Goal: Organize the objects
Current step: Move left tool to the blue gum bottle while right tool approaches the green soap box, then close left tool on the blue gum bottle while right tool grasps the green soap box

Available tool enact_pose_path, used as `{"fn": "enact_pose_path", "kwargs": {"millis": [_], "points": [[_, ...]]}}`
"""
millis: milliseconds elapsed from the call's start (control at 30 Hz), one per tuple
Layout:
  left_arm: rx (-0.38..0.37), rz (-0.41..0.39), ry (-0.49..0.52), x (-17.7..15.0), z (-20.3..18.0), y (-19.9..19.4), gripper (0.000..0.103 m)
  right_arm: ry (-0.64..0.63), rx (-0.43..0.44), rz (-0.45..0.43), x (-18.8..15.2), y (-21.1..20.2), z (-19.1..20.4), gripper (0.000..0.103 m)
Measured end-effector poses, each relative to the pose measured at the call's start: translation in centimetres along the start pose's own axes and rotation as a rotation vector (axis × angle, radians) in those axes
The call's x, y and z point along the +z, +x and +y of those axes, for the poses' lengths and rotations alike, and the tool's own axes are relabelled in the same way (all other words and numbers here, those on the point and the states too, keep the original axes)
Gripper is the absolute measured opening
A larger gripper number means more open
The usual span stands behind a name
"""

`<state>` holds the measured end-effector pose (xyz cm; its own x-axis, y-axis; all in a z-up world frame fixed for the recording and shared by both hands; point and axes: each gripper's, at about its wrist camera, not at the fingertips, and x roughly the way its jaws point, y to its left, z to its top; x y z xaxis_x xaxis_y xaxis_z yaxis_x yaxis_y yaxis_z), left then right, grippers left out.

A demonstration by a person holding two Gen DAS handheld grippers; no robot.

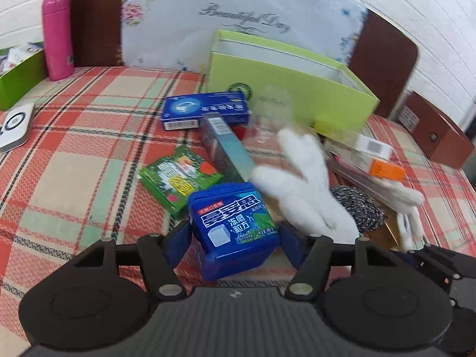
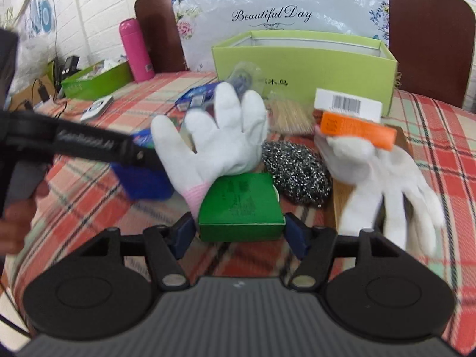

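Your left gripper (image 1: 235, 238) clamps the blue tub (image 1: 233, 226), pads pressed on both its sides, near the middle of the plaid cloth (image 1: 74, 154). Your right gripper (image 2: 239, 233) grips the green box (image 2: 241, 208) the same way. White gloves (image 2: 214, 136) and a steel scourer (image 2: 294, 169) lie just beyond, with the lime carton (image 2: 303, 59) farther back.

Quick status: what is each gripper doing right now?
Left gripper: shut on the blue box.
Right gripper: shut on the green box.
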<state>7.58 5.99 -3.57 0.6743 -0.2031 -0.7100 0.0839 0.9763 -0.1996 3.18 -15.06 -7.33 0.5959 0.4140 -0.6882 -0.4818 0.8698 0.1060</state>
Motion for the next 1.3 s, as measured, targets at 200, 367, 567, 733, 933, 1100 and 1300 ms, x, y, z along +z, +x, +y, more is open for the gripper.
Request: {"fn": "enact_pose_path", "kwargs": {"millis": [200, 367, 567, 733, 933, 1100, 1300], "points": [[-0.048, 0.048, 0.152, -3.4, -0.9, -3.0, 0.067, -0.049, 0.034, 0.040, -2.8, -3.6, 0.3, 0.068], [-0.005, 0.043, 0.094, -3.3, -0.6, -2.9, 0.072, -0.091, -0.018, 0.005, -2.8, -4.5, 0.7, 0.069], [0.012, 0.035, 0.045, -2.8, -0.6, -2.0, 0.074, -0.056, -0.034, -0.018, -2.4, -4.6, 0.4, 0.069], [0.034, 0.041, 0.038, -3.4, 0.6, -2.3, 0.074, -0.036, 0.002, -0.010, -1.9, -2.2, 1.0, 0.070], [0.065, 0.040, 0.007, -3.2, 1.4, -2.4, 0.074, -0.054, 0.006, 0.012, -2.7, -1.8, 0.5, 0.077], [0.055, 0.048, 0.026, -2.9, 0.6, -1.3, 0.074, -0.109, -0.038, 0.021, -4.2, -3.9, -0.4, 0.081], [0.042, 0.051, 0.031, -3.2, 0.5, -1.6, 0.074, -0.192, -0.035, -0.008, -3.3, -2.9, 0.7, 0.080]]}}
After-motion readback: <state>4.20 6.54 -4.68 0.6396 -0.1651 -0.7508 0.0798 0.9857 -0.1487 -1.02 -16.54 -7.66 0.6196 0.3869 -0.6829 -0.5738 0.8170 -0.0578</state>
